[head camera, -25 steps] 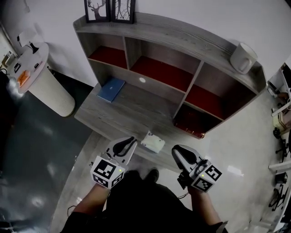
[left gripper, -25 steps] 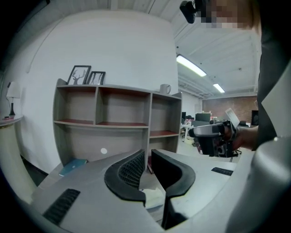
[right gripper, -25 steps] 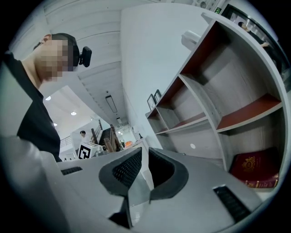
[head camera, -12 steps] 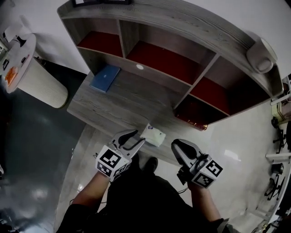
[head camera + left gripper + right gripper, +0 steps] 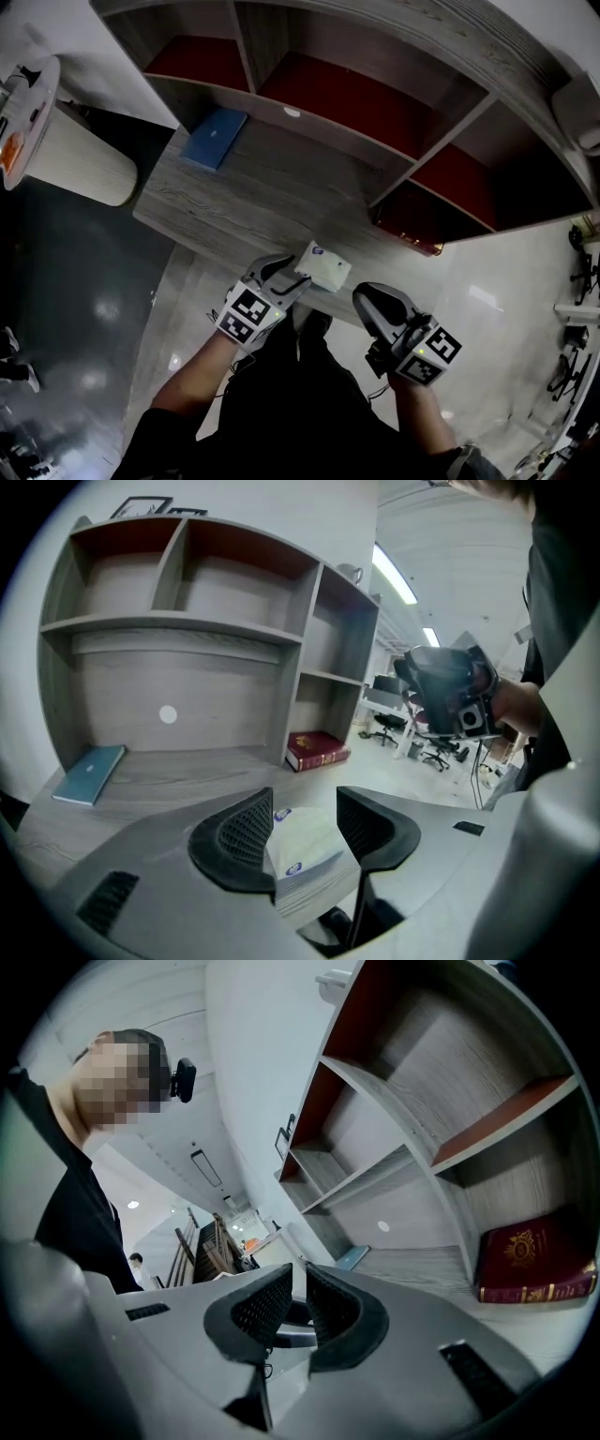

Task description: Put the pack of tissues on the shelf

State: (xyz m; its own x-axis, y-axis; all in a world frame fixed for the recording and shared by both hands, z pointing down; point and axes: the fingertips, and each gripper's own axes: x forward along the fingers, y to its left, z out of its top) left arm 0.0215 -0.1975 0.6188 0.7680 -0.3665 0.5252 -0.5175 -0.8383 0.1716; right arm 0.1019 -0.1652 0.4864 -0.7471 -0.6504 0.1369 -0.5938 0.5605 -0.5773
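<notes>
The white pack of tissues [image 5: 324, 267] lies at the front edge of the grey wooden desk [image 5: 234, 206]. Behind it rise the open compartments of the shelf [image 5: 328, 94], lined in red. My left gripper [image 5: 289, 277] reaches the pack from the near left. Its jaws have just been opening and now stand either side of the pack [image 5: 305, 841], with a gap on the right side. In its own view the left gripper [image 5: 305, 803] shows no grip. My right gripper [image 5: 366, 298] hangs off the desk's front edge, to the right of the pack. The right gripper [image 5: 300, 1279] is shut on nothing.
A blue notebook [image 5: 214, 138] lies at the desk's back left. A red book [image 5: 405, 236] lies in the lower right compartment. A white round stand [image 5: 70, 155] is left of the desk, and a white mug [image 5: 581, 108] sits on the shelf top.
My left gripper has come down and forward to the pack, and its jaws went from shut to open around it. The right gripper sank slightly. The head view has moved closer to the desk.
</notes>
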